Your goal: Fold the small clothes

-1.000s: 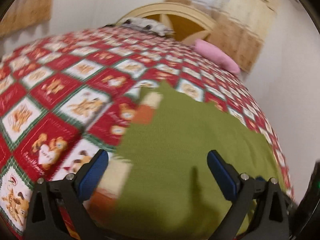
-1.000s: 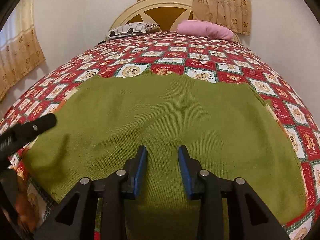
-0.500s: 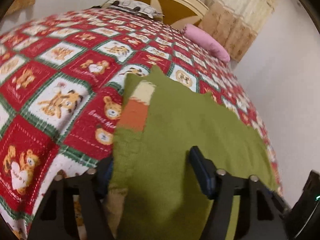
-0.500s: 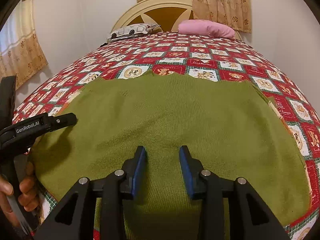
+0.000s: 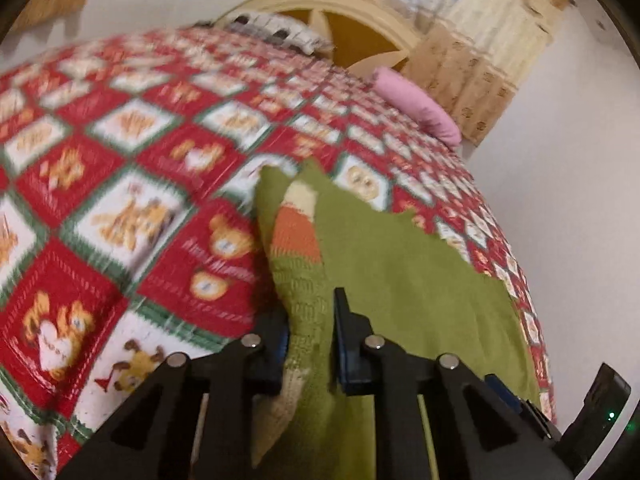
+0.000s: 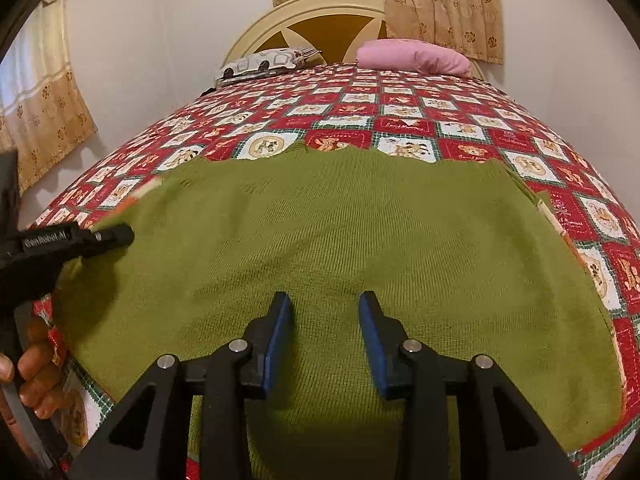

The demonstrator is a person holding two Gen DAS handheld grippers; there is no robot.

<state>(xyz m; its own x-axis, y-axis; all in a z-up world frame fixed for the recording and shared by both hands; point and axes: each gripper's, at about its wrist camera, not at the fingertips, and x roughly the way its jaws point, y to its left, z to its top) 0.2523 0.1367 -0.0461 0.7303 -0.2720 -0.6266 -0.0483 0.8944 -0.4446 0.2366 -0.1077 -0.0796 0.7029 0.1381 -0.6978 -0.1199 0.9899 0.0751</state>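
A green knitted sweater lies spread flat on the bed, back side up. Its left sleeve, green with orange and cream stripes, is lifted along the left edge. My left gripper is shut on this sleeve near the cuff; it also shows at the left of the right wrist view. My right gripper is open and empty, hovering over the sweater's lower middle.
The bed has a red, white and green bear-print quilt. A pink pillow and a patterned pillow lie at the cream headboard. White walls and beige curtains surround the bed.
My left gripper went from wide open to shut on the sleeve and has raised it off the quilt. The right gripper stayed nearly still over the sweater.
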